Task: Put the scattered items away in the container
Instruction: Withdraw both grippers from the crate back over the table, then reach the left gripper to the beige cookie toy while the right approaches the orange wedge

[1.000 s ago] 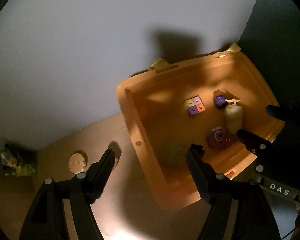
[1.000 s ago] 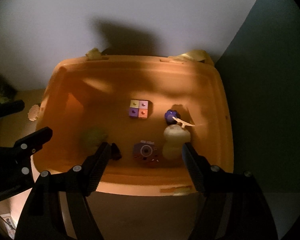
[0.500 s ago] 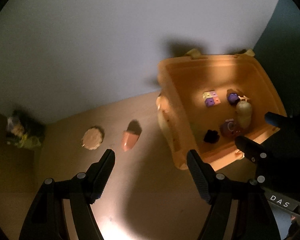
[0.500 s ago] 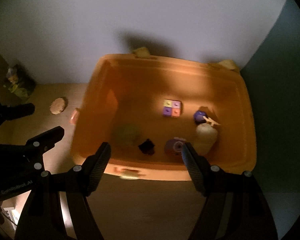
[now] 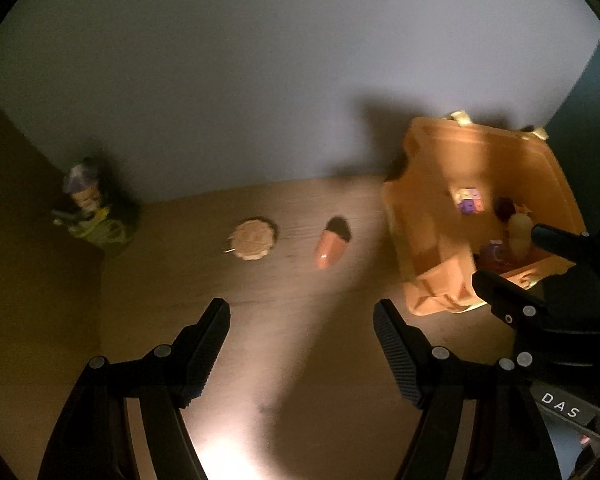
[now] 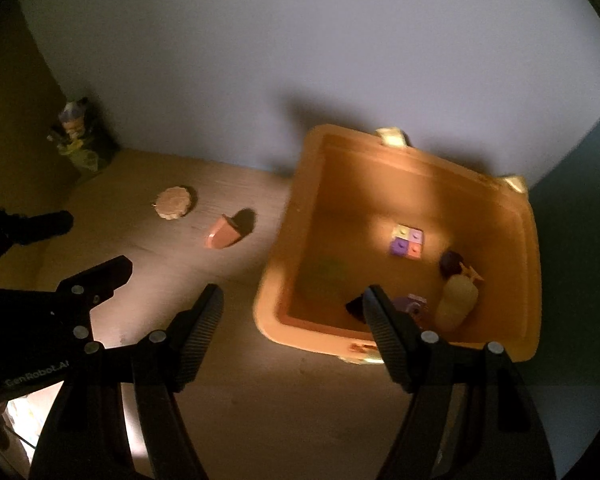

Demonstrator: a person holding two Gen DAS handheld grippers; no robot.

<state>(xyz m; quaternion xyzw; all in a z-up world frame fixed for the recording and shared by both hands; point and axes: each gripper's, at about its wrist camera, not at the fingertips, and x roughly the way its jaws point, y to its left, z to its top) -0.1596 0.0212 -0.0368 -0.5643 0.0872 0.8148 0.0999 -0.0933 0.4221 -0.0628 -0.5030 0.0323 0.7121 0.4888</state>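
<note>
An orange bin point(image 5: 428, 220) point(image 6: 512, 240) stands on the wooden table against the wall. It holds a four-colour block point(image 6: 407, 241), a cream figure point(image 6: 456, 300), a purple toy point(image 6: 410, 306), a dark purple piece point(image 6: 450, 262), a green ball point(image 6: 326, 276) and a small black item point(image 6: 356, 306). On the table lie a round tan disc point(image 5: 253, 239) point(image 6: 173, 202) and an orange cone-like piece point(image 5: 330, 246) point(image 6: 224, 234). My left gripper point(image 5: 302, 332) is open and empty, short of these two. My right gripper point(image 6: 294, 320) is open and empty over the bin's near left corner.
A small figurine with greenery point(image 5: 90, 216) point(image 6: 78, 136) stands in the far left corner by a brown side wall. A pale wall rises behind the table. Each gripper shows in the other's view, the right one point(image 5: 540, 280) and the left one point(image 6: 60, 292).
Both grippers have pulled back and swung left, away from the bin. The disc and the orange piece have come toward the middle of the left view. Both stay open.
</note>
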